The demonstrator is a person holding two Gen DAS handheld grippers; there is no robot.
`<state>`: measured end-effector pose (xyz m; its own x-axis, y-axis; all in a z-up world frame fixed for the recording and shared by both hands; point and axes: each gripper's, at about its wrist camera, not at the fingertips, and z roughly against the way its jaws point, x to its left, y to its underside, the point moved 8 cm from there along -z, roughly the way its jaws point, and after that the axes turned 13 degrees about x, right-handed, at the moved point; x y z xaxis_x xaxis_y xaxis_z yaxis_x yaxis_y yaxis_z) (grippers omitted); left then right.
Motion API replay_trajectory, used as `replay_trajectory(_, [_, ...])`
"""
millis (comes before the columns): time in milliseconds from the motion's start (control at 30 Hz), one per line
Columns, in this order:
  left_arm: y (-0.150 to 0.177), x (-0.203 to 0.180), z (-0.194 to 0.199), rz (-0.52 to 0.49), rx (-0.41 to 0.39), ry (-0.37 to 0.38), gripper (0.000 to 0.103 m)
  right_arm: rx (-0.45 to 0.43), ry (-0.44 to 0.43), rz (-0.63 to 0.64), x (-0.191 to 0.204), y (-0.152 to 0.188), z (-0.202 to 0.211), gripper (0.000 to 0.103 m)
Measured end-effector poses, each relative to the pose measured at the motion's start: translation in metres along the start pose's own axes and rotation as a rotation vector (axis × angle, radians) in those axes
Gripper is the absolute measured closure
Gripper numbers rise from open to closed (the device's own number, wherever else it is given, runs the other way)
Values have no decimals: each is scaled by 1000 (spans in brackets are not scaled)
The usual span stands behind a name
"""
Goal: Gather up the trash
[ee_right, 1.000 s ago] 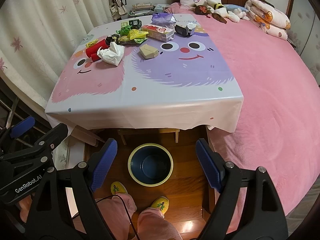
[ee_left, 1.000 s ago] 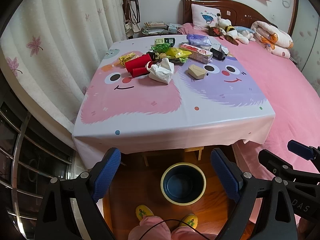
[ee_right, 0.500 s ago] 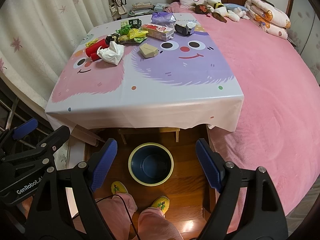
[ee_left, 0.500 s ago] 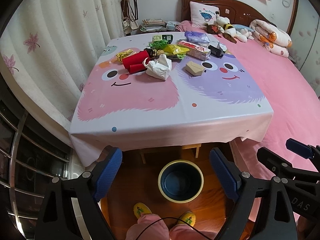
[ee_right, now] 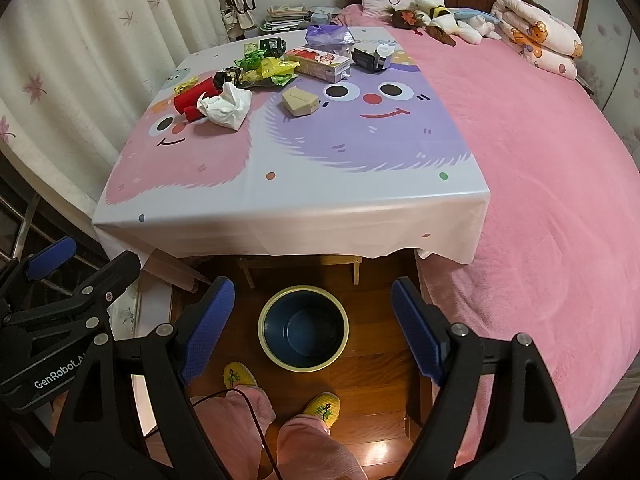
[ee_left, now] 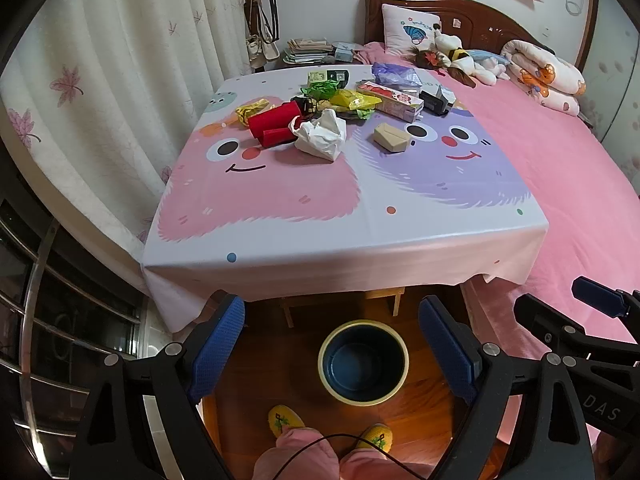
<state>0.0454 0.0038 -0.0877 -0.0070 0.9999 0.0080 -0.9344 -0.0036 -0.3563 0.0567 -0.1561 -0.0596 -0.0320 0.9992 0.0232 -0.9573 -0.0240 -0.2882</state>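
Left wrist view: the left gripper (ee_left: 332,344) hangs with jaws spread wide and empty above a dark blue bin (ee_left: 363,361) with a yellow rim, standing on the wood floor just before the bench (ee_left: 344,240); nothing shows inside it. The right gripper (ee_right: 312,328) is likewise released. Trash sits heaped at the bench's far end: crumpled white paper (ee_left: 321,135), a red roll (ee_left: 272,121), a tan box (ee_left: 390,137).
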Motion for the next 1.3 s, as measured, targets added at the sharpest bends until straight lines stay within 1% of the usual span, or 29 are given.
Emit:
replay_trajectory(400, [3,0,0,-1,9,3,13,2,-4,0,-2,-1,-3,24])
replay_trajectory(600, [-1,-3,2,1,8,-6,13,6,-9,0,-9,-7,-5,24])
replay_trajectory(667, [-2,-4,3,-1,9,-7,13,8,-10,0,-3,-8,-7,24])
replay_trajectory(967, [-13,-5,5,1,3,-3,14,8,-12,2,-2,-11,-10,24])
replay_trajectory(1200, [-14,-5,5,0,5,-5,14,11,-15,1,-4,-13,-11,24])
replay_trajectory(1300, [-16,-3,1,-8,21,-19,14,11,-15,2,-2,-14,-12,24])
